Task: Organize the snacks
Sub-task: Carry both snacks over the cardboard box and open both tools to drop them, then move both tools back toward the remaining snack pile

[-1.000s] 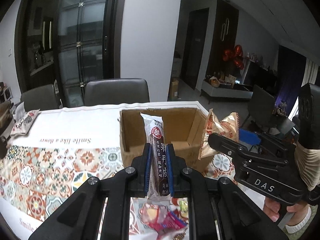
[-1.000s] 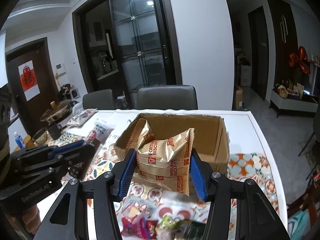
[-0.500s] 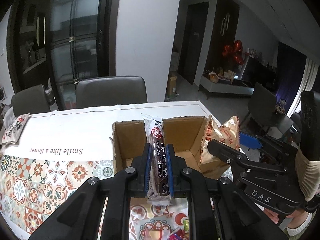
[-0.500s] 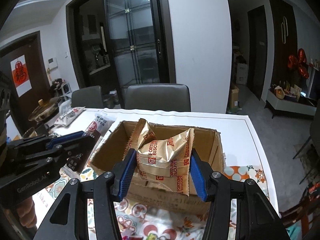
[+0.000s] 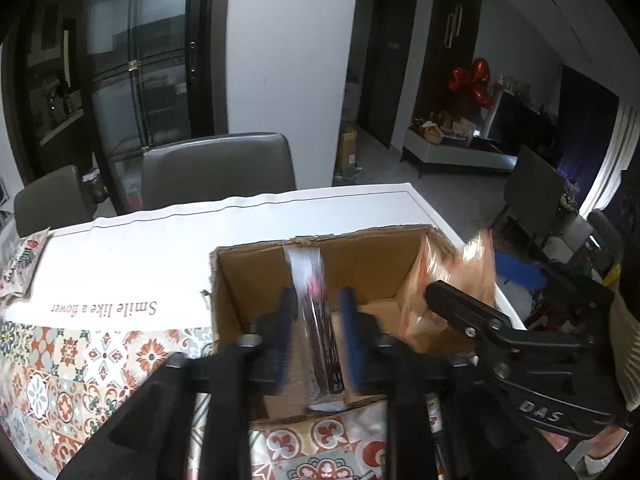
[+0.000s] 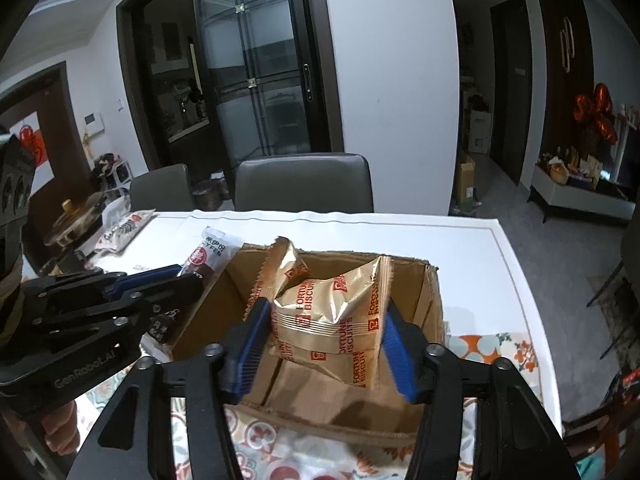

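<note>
An open cardboard box (image 5: 256, 264) (image 6: 434, 304) stands on the table. My left gripper (image 5: 316, 312) is over the box with its jaws spread apart; a long dark snack bar (image 5: 318, 320) sits blurred between them, apart from both pads. In the right wrist view the bar (image 6: 208, 256) shows at the box's left wall. My right gripper (image 6: 326, 332) is over the box, its blue pads at the sides of the gold Fortune Biscuit packets (image 6: 332, 320), which hang over the box. The packets (image 5: 460, 276) look blurred in the left wrist view.
The table has a white and patterned tile cloth (image 5: 80, 344). A snack bag (image 5: 20, 264) (image 6: 124, 232) lies at the far left. Grey chairs (image 5: 218, 168) stand behind the table. The table's right edge (image 6: 516, 280) is near the box.
Both grippers have moved forward over the open box. My left gripper's jaws have opened and the snack bar has come free. The gold packets stay between the right pads.
</note>
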{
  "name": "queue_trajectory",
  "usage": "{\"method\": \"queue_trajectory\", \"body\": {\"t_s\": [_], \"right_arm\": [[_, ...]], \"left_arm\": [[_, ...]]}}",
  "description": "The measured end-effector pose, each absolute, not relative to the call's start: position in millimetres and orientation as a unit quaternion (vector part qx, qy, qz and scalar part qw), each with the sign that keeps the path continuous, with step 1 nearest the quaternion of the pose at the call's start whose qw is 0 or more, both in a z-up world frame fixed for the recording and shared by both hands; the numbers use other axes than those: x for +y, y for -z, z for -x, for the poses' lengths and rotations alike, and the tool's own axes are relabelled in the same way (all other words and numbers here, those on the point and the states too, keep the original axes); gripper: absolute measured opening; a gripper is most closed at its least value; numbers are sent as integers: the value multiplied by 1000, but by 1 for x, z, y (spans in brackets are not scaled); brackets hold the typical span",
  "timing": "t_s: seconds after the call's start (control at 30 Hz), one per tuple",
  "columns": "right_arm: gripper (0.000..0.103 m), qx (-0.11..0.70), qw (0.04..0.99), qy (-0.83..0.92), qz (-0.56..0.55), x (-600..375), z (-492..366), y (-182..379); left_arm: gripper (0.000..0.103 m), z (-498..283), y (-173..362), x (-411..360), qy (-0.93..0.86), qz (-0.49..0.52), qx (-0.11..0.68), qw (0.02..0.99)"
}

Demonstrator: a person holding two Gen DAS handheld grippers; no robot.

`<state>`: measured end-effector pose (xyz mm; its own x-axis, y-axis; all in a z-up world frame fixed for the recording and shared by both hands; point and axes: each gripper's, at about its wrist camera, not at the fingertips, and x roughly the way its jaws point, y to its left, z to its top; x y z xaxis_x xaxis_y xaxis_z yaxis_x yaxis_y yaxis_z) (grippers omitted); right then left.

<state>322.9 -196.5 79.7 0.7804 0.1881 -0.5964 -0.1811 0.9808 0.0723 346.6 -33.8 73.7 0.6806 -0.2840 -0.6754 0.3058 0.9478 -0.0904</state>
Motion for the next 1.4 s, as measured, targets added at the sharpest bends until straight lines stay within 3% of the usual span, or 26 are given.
{"method": "queue_trajectory", "body": {"t_s": [0.07, 0.77, 1.4], "right_arm": [[77, 310, 946, -91, -6, -198, -318, -80], [77, 248, 963, -100, 18, -189, -185, -88], [77, 302, 947, -110, 20, -182, -136, -30]], "left_arm": [[42, -338, -75, -30, 156, -17, 358, 920], [55, -192, -85, -12, 151, -24, 304, 940], [57, -141, -20, -4, 144, -5, 355, 923]]}}
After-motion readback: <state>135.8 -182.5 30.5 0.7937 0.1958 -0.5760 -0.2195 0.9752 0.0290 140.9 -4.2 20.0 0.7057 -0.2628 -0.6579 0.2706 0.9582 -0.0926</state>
